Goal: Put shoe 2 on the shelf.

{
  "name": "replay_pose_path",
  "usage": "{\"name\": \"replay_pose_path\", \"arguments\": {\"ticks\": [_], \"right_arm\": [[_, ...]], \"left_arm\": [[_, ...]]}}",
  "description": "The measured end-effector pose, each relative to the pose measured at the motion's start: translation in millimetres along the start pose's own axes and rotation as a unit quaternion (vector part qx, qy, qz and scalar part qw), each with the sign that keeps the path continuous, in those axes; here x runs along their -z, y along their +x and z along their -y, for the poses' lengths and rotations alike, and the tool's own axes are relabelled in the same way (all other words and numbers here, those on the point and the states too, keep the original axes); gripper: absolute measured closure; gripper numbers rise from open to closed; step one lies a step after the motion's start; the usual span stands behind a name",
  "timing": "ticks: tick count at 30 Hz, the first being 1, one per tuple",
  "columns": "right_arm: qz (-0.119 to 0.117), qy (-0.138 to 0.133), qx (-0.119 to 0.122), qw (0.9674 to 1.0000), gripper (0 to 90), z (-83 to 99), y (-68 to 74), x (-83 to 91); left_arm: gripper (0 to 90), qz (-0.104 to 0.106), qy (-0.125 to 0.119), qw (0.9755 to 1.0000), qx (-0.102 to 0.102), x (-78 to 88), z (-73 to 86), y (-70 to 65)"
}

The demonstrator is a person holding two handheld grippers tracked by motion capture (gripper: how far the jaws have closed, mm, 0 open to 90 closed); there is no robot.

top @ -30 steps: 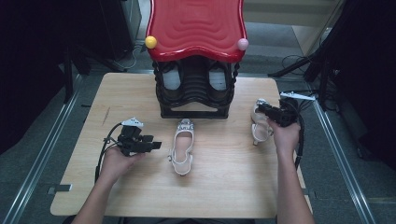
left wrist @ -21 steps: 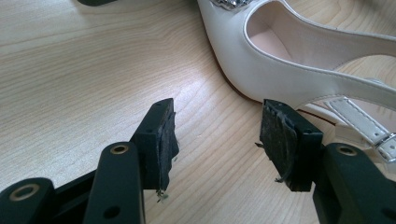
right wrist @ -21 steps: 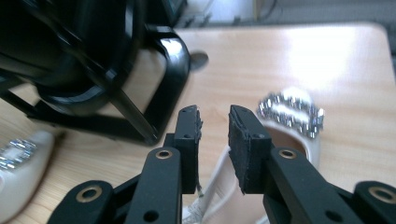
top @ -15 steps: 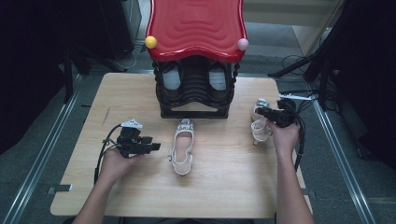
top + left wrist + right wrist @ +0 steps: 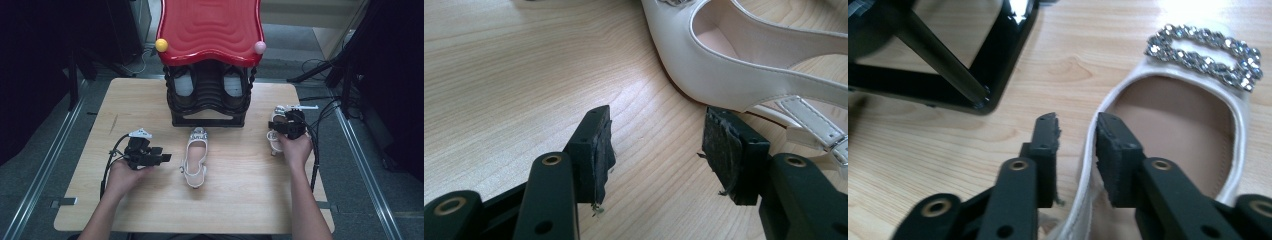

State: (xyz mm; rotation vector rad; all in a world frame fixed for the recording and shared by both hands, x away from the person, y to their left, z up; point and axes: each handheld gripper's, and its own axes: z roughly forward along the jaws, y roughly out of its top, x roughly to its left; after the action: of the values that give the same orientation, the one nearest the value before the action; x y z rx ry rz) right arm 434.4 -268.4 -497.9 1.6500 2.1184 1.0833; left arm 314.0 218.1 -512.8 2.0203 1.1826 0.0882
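Near table's right edge, right tongs [image 5: 1075, 125] closing astride shoe rim [image 5: 1098, 125], left tongs [image 5: 656, 135] apart

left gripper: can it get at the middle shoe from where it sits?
Probably yes. The left gripper is open, low over the table, jaws aimed at the side of the middle shoe, with bare wood between them and nothing in the way.

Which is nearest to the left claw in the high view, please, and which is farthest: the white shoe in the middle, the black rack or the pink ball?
From the left claw:
1. White shoe in the middle, just beside it on the table.
2. Black rack, farther back at the centre.
3. Pink ball, far right corner of the red top.
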Motion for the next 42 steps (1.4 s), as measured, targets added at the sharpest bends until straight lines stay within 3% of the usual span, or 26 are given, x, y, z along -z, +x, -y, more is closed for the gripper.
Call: {"name": "replay_pose_path", "arguments": {"ticks": [2,8,19,22,26,31,42], "right_arm": [[0.008,0.007,0.002,0.9999,77.8,2.1,-1.8,-2.7],[0.001,0.011,-0.011,0.9999,87.2,2.7,-6.9,-2.1],[-0.025,-0.019,-0.031,0.9990,88.8,2.7,-15.8,20.4],[-0.042,-0.025,-0.035,0.9982,88.8,3.0,-12.4,26.1],[-0.045,-0.028,-0.023,0.9983,88.8,2.6,-2.6,33.4],[-0.066,-0.035,-0.023,0.9969,88.7,6.2,7.4,42.7],[-0.081,-0.017,0.008,0.9966,88.7,21.6,36.7,53.5]], "left_arm": [[45.6,-0.002,-0.001,1.0000,0.000,0.2,0.2,-0.3],[45.6,-0.002,-0.003,1.0000,-0.002,-0.2,0.4,-1.4],[45.6,0.002,-0.003,0.9999,-0.011,-4.2,-2.5,-5.8],[45.5,0.004,-0.004,0.9999,-0.016,-5.2,-4.3,-8.3],[45.5,0.008,-0.006,0.9997,-0.025,-7.4,-6.6,-11.7],[45.5,0.011,-0.008,0.9996,-0.024,-12.1,-7.9,-12.6],[45.9,0.014,-0.003,0.9992,-0.039,-17.0,-16.5,-16.0]]}}
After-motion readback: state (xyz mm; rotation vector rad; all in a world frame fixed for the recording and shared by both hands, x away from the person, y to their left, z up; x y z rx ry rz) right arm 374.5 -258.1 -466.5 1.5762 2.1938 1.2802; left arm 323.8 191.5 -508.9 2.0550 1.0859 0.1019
